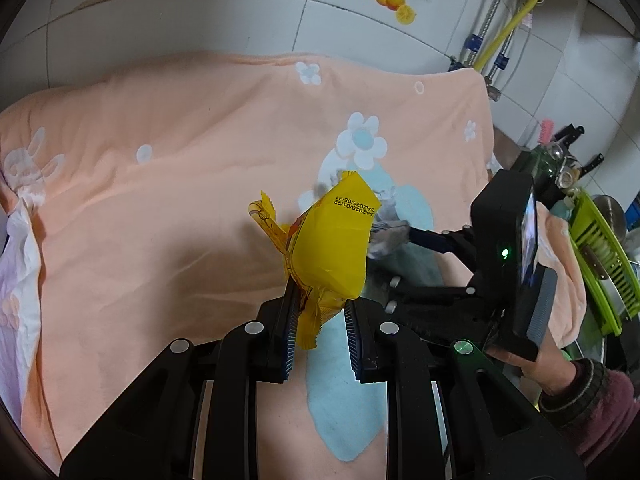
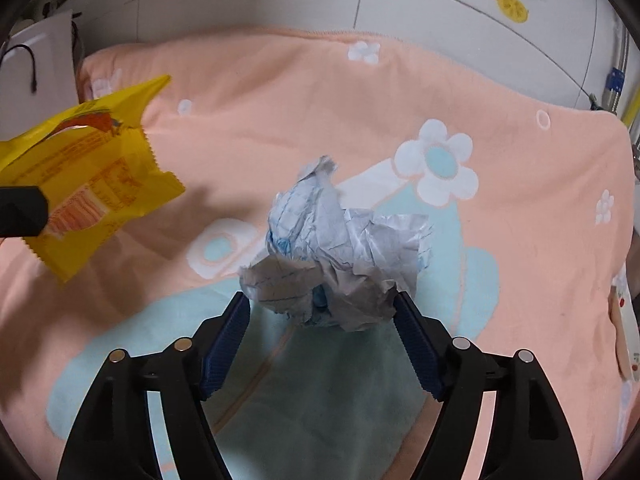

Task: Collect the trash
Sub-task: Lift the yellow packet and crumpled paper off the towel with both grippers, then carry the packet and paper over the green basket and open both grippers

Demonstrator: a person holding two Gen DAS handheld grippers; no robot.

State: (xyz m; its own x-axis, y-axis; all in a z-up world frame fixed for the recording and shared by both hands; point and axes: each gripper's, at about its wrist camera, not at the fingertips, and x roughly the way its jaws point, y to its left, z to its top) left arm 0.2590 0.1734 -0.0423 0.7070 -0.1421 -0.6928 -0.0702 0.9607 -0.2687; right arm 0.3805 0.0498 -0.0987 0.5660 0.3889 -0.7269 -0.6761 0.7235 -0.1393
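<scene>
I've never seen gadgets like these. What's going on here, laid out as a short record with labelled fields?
Setting: peach flowered blanket spread below a white tiled wall
Left gripper: shut on a yellow snack wrapper, lifted off the blanket
Right gripper: jaws apart around a crumpled paper ball; grip not clear
Also in view: green dish rack at the side
Person: a hand in a dark red sleeve holds the right gripper

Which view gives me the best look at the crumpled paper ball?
The right wrist view: the crumpled paper ball sits centred and whole between the right gripper's open fingers. In the left wrist view only a blurred sliver of it shows, behind the yellow wrapper clamped in the left gripper.
</scene>
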